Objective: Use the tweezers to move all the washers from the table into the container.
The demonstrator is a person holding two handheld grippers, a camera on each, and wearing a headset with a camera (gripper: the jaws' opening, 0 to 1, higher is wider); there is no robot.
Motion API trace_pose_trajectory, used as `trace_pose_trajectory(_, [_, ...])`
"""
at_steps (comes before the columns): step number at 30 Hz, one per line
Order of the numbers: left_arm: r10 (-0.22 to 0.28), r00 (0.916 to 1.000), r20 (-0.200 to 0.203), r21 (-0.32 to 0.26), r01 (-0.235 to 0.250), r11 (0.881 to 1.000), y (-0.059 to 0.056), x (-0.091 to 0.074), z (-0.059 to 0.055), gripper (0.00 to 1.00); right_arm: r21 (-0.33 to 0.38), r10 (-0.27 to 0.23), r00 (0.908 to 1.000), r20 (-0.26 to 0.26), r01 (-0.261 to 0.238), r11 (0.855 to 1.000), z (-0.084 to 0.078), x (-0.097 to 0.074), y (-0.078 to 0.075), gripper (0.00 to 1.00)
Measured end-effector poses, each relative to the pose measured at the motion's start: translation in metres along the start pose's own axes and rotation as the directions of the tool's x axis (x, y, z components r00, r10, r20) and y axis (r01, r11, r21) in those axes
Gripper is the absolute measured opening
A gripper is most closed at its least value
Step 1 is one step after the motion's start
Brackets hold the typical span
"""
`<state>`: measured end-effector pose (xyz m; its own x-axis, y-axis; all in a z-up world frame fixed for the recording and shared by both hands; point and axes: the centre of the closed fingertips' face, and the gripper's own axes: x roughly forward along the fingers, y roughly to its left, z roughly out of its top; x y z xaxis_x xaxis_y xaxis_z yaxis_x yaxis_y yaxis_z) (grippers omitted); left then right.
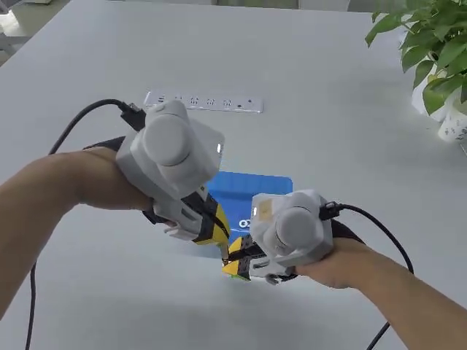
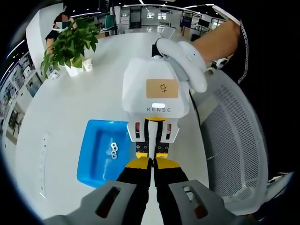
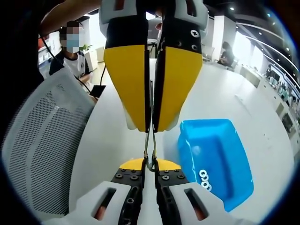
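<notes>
Container [image 2: 93,165] bright blue | washers [image 2: 114,150] silver | tweezers [image 3: 150,140] silver-grey | left gripper [image 2: 152,164], right gripper [image 3: 149,165]: white bodies, yellow tips | table [image 1: 328,146] plain pale grey | plant [image 2: 70,42] green | chair [image 2: 234,136] white mesh

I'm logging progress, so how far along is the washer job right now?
Done: a few washers lie in the blue container. In hand: the tweezers are clamped in the left gripper, their end in the right gripper. Left: I cannot tell whether washers remain on the table.
</notes>
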<state>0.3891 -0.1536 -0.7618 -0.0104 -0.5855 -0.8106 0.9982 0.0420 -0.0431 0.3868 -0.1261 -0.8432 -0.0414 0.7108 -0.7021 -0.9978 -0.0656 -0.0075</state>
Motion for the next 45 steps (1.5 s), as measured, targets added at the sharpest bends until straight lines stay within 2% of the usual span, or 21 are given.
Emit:
trace_pose_trajectory(14, [0.019,0.9997,0.013,0.012,-0.019,1.0,0.013,-0.018,0.016,0.06,-0.015,-0.018,0.9998,0.011,0.019,1.0,0.016,-0.017,-0.016,0.09])
trace_pose_trajectory(26, [0.042,0.9989,0.02,0.038,-0.043,0.998,0.036,-0.032,0.03,0.06,-0.023,-0.048,0.9985,0.028,0.048,0.999,0.029,-0.03,-0.041,0.09])
trace_pose_trajectory(34, [0.054,0.9984,0.017,0.045,-0.055,0.997,0.052,-0.03,0.028,0.06,-0.028,-0.061,0.9978,0.025,0.062,0.998,0.027,-0.029,-0.058,0.09])
trace_pose_trajectory(42, [0.058,0.9981,0.019,0.043,-0.059,0.997,0.066,-0.024,0.024,0.06,-0.027,-0.072,0.9972,0.019,0.073,0.997,0.021,-0.022,-0.072,0.09])
trace_pose_trajectory(45, [0.065,0.9979,0.009,0.045,-0.065,0.997,0.071,-0.021,0.02,0.06,-0.032,-0.082,0.9965,0.018,0.083,0.996,0.018,-0.018,-0.078,0.09])
